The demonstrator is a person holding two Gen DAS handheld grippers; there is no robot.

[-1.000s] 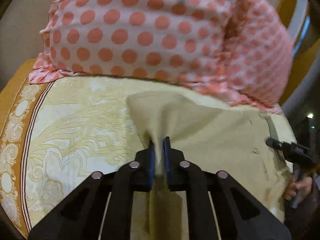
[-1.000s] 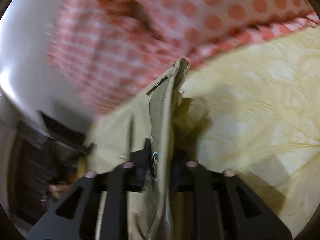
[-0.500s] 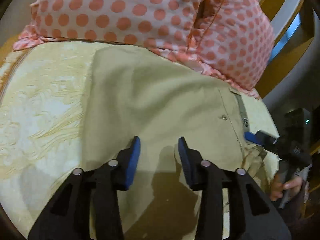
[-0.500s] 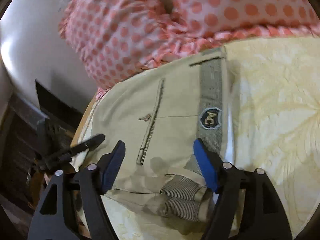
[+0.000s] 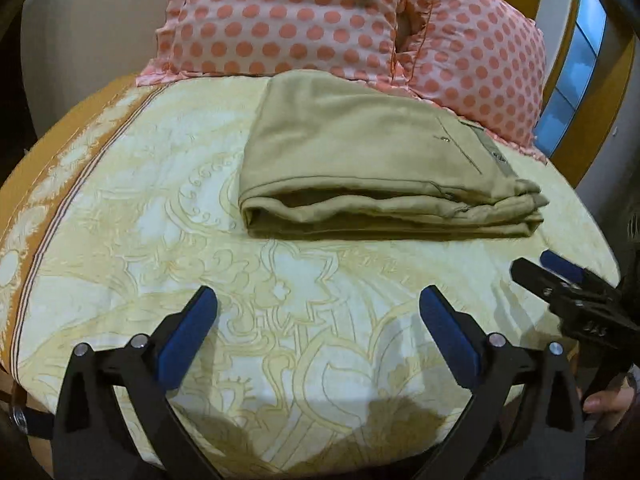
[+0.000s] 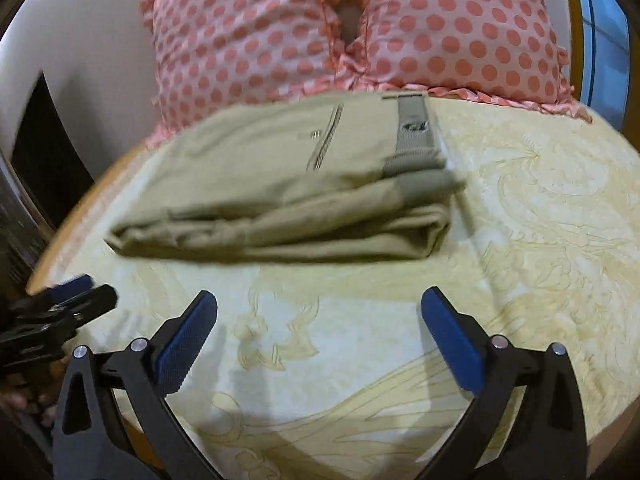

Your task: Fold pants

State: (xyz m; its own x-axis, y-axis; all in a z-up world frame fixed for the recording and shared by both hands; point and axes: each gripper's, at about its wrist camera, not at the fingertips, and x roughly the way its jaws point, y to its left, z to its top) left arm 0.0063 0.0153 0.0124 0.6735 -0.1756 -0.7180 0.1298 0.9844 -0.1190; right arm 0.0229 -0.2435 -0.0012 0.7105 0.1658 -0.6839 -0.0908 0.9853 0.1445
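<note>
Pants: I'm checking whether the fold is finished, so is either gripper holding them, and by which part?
Nothing is held. The left gripper and right gripper are open, apart from the folded pants on the bed.

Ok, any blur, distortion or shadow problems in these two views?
Left wrist: sharp; folded pants crisp, fisheye bows the bed edge, gripper shadows darken the bedsheet near the camera. Right wrist: motion blur smears the pants and polka-dot pillows.

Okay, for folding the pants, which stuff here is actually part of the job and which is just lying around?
Part of the job:
khaki pants, folded on the bed
left gripper, open
right gripper, open

Just there:
polka-dot pillows
yellow patterned bedspread
</note>
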